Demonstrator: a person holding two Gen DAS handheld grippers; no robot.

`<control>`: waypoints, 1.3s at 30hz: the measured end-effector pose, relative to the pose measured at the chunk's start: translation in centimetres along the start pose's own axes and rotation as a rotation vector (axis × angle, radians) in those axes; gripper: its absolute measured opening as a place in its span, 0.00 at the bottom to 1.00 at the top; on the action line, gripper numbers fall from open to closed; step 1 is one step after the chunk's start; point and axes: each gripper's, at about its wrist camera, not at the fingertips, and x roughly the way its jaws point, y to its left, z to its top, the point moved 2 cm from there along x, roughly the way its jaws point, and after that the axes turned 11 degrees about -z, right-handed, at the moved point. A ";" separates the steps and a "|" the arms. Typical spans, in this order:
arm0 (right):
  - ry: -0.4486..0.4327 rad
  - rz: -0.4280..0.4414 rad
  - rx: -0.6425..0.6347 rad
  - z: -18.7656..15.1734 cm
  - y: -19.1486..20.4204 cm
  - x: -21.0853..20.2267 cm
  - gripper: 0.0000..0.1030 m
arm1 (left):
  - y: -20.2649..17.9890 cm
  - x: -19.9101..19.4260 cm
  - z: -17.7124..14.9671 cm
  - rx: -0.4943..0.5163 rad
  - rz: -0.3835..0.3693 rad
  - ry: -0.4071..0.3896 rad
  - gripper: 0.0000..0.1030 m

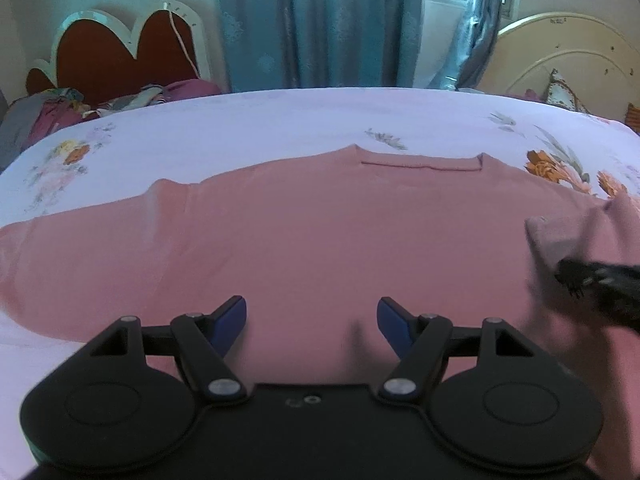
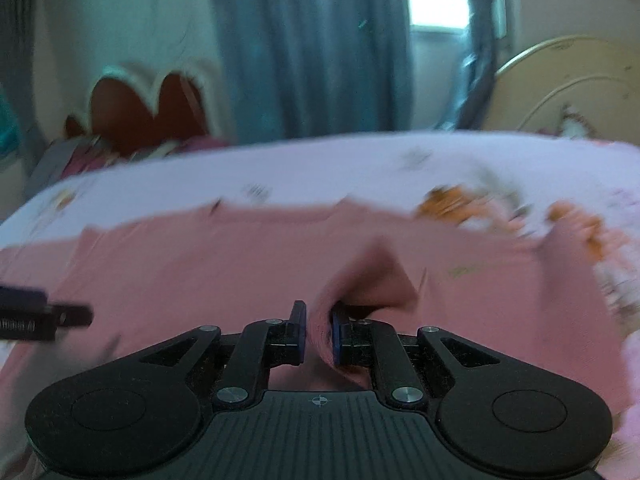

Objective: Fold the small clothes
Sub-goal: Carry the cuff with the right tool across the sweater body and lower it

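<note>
A pink long-sleeved top (image 1: pixel 320 232) lies spread flat on the bed, neckline at the far side, its left sleeve stretched out to the left. My left gripper (image 1: pixel 312 320) is open and empty, hovering over the top's near part. My right gripper (image 2: pixel 318 332) is shut on a fold of the top's right side (image 2: pixel 376 276) and lifts it off the bed. In the left wrist view the right gripper (image 1: pixel 600 280) shows at the right edge with raised pink cloth (image 1: pixel 560 236). In the right wrist view, which is motion-blurred, the left gripper (image 2: pixel 40 312) shows at the left.
The bed has a white floral sheet (image 1: pixel 280 128). A red and white headboard (image 1: pixel 120 56) and a heap of clothes (image 1: pixel 60 108) are at the far left. Blue curtains (image 1: pixel 320 20) hang behind. A cream headboard (image 1: pixel 568 56) stands at the far right.
</note>
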 end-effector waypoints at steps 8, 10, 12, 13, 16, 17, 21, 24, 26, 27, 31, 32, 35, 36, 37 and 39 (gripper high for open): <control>-0.058 -0.030 0.064 -0.3 -3.4 -3.1 0.59 | -4.0 1.2 0.5 0.035 -0.188 -0.004 0.80; -0.053 -0.091 0.078 -1.0 -5.3 -4.2 0.59 | -5.8 2.4 0.5 0.054 -0.262 0.012 0.81; -0.044 -0.151 0.096 -1.8 -7.5 -4.9 0.59 | -7.2 4.0 0.4 0.046 -0.312 0.055 0.77; -0.039 -0.174 0.108 -2.3 -8.6 -5.4 0.59 | -7.7 5.0 0.4 0.024 -0.339 0.075 0.71; -0.019 -0.237 0.139 -3.9 -11.4 -6.2 0.59 | -8.6 7.6 0.4 -0.056 -0.390 0.126 0.57; -0.009 -0.249 0.150 -4.4 -12.2 -6.5 0.59 | -8.8 8.1 0.4 -0.077 -0.393 0.118 0.57; 0.020 -0.282 0.178 -6.3 -14.1 -7.0 0.59 | -10.0 8.6 0.6 -0.095 -0.402 0.099 0.37; 0.026 -0.288 0.190 -6.9 -14.7 -7.1 0.59 | -10.9 9.1 0.6 -0.105 -0.430 0.106 0.11; 0.031 -0.293 0.186 -7.1 -14.8 -6.9 0.59 | -10.9 8.7 0.6 -0.103 -0.437 0.076 0.09; 0.034 -0.298 0.183 -7.0 -14.9 -6.6 0.59 | -10.9 8.2 1.0 -0.112 -0.452 0.056 0.09; 0.051 -0.321 0.177 -7.1 -15.0 -5.4 0.59 | -10.4 5.3 4.1 -0.132 -0.499 -0.049 0.09; 0.054 -0.326 0.178 -7.0 -15.2 -4.9 0.59 | -10.1 4.3 5.1 -0.143 -0.512 -0.076 0.09; 0.045 -0.331 0.194 -6.5 -15.2 -3.8 0.59 | -8.6 1.7 7.9 -0.143 -0.515 -0.169 0.09; 0.042 -0.335 0.197 -6.2 -15.2 -3.4 0.59 | -8.1 1.3 8.5 -0.146 -0.511 -0.186 0.09; 0.041 -0.335 0.204 -5.9 -15.2 -3.0 0.59 | -7.4 0.8 8.9 -0.152 -0.504 -0.202 0.09; 0.032 -0.313 0.216 -5.2 -15.1 -2.3 0.58 | -6.3 0.4 9.2 -0.142 -0.474 -0.221 0.09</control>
